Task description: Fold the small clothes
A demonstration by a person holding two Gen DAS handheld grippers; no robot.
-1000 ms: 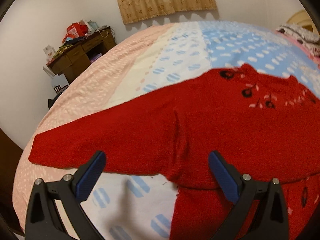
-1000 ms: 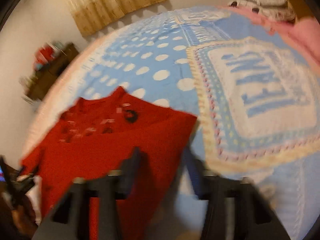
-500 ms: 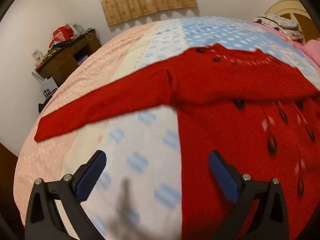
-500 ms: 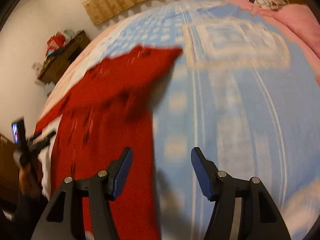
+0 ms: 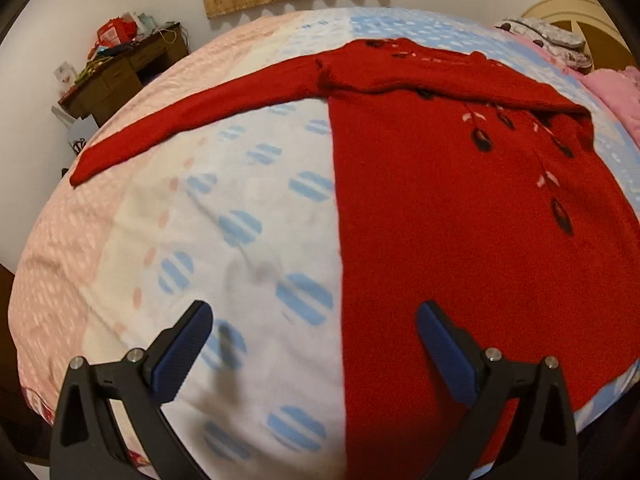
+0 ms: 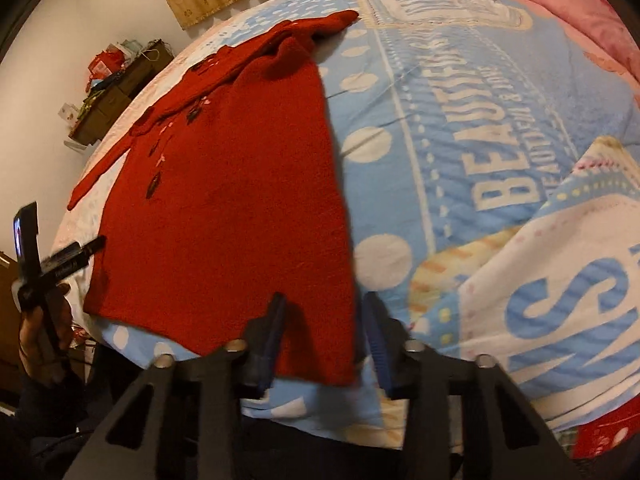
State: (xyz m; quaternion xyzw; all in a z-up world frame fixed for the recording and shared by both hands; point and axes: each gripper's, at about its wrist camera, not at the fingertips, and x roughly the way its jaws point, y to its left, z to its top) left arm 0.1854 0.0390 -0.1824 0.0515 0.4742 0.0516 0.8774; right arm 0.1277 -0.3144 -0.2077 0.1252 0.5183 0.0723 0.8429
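Observation:
A red knit sweater (image 5: 460, 208) with dark leaf motifs lies flat on the bed. Its left sleeve (image 5: 192, 116) stretches out to the left; its right sleeve is folded across the chest. My left gripper (image 5: 316, 344) is open and empty above the sweater's lower left edge. In the right wrist view the sweater (image 6: 240, 200) fills the left half. My right gripper (image 6: 324, 340) is open, its jaws straddling the sweater's lower right hem corner. The left gripper (image 6: 60, 256) shows at the far left of that view, held in a hand.
The bed has a pink, white and blue dotted sheet (image 5: 200, 240) and a blue blanket with lettering (image 6: 500, 160). A wooden desk with clutter (image 5: 120, 76) stands by the wall at the left. Pink bedding and pillows (image 5: 608, 92) lie at the far right.
Both grippers pulled back toward the near edge of the bed, away from the sweater's chest and shoulders. The right gripper's jaws narrowed and now straddle the hem corner.

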